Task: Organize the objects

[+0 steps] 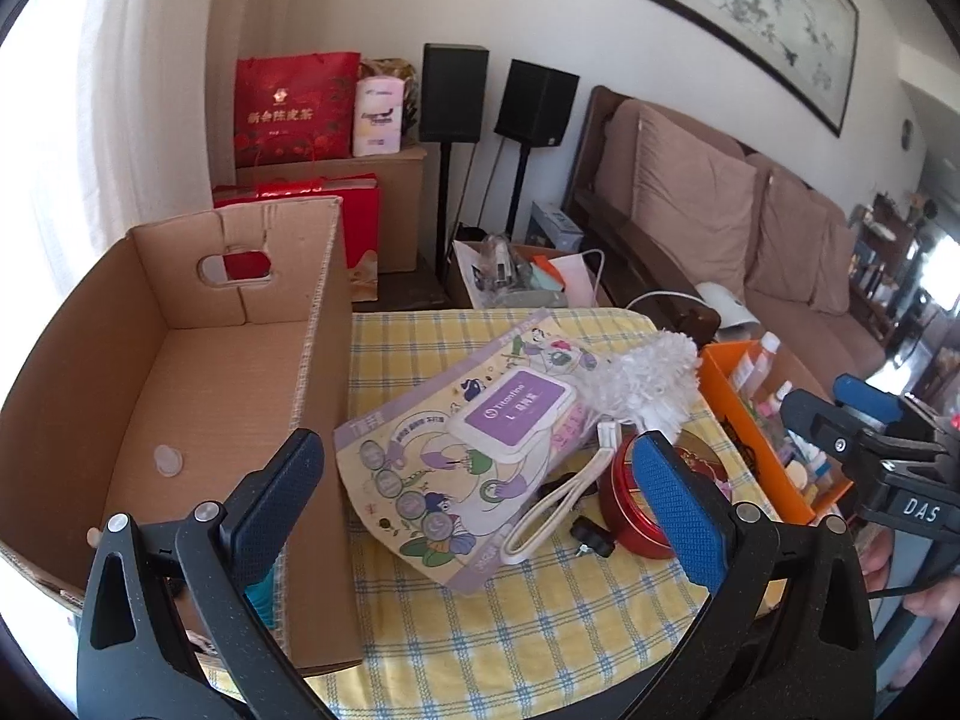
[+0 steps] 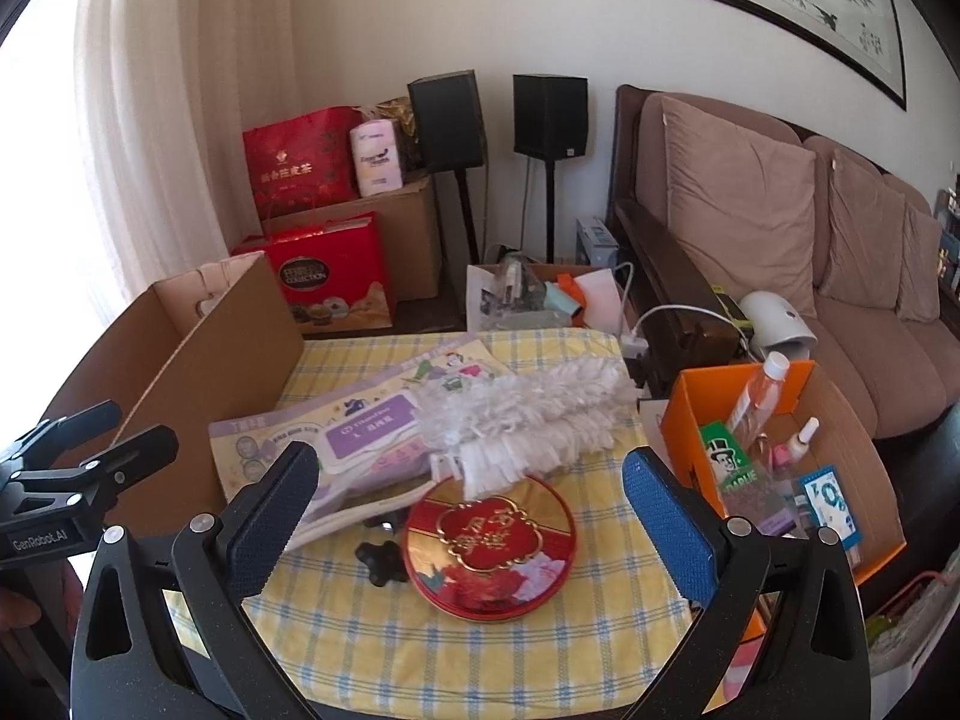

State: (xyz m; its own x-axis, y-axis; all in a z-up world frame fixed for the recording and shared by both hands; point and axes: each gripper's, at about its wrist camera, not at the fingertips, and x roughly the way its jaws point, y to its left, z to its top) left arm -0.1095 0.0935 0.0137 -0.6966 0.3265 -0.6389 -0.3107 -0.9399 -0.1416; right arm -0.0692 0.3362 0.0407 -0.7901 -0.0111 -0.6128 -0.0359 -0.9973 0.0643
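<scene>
both tongs, left tongs (image 1: 480, 486) and right tongs (image 2: 471, 498), hang spread and empty over the worktop (image 2: 480, 648), red tin (image 2: 489, 549) beneath.

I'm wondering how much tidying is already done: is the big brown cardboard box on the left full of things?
No, the cardboard box shows mostly bare floor in the left wrist view, with only a small pale disc lying on it.
</scene>
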